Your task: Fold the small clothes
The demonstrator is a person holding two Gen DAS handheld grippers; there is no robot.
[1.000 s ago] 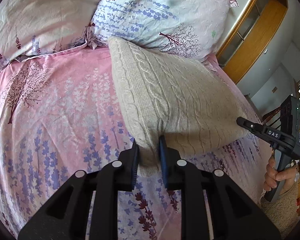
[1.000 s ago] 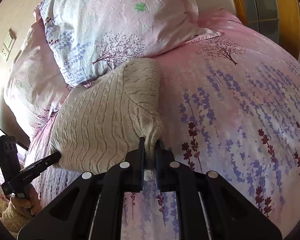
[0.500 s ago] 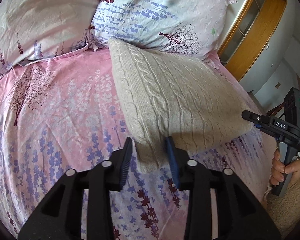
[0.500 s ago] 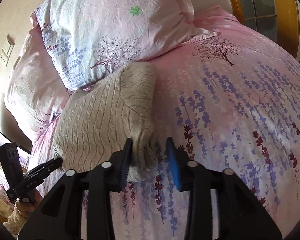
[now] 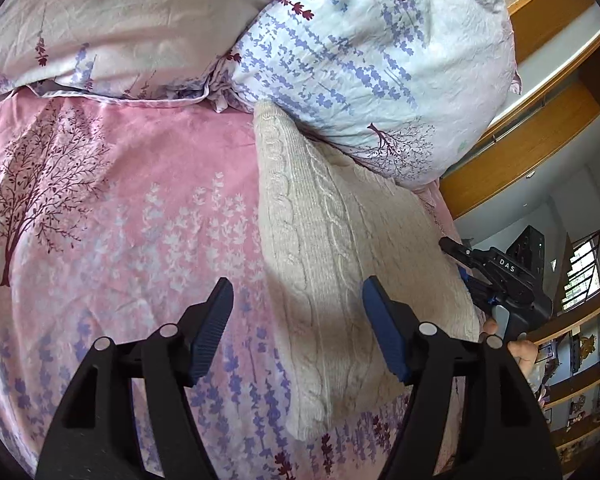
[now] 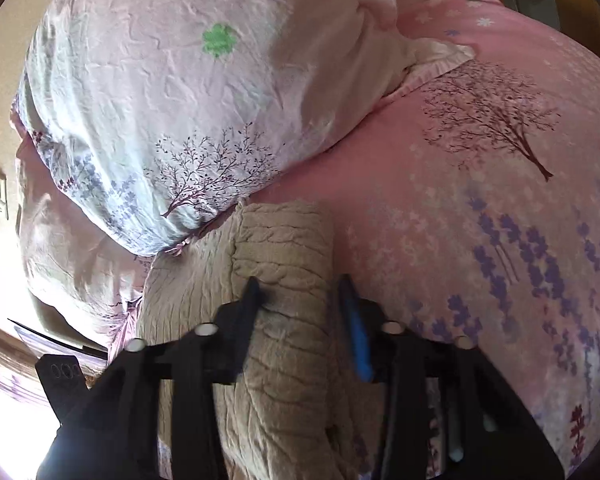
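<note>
Left wrist view: left gripper (image 5: 298, 322), jaws spread wide, nothing between the pads; a second ago they were clamped on the near edge of the sweater, half a second ago partly opened.
Sweater (image 5: 340, 260): beige cable knit, folded, lying flat on the bedspread (image 5: 120, 220); far end touching the white flowered pillow (image 5: 372, 60). One blue pad hangs over the knit, the other over bare pink cloth beside it. The sweater's near corner lies on the bedspread below the pads, no longer lifted.
Second pillow (image 5: 112, 20): pale pink, upper left, beside the white one.
Right gripper (image 5: 496, 276): at the sweater's right edge in this view, a hand on its grip.
Wooden headboard (image 5: 540, 120): upper right.

Right wrist view: right gripper (image 6: 300, 312), jaws apart, straddling the thick folded edge of the sweater (image 6: 284, 280) without pinching it; a second ago it was closed on this edge. The camera has come closer over the knit since then. The left finger (image 6: 244, 312) rests against the fold. The pillow (image 6: 180, 100) overlaps the sweater's far end. The bedspread (image 6: 500, 200) fills the right side.
</note>
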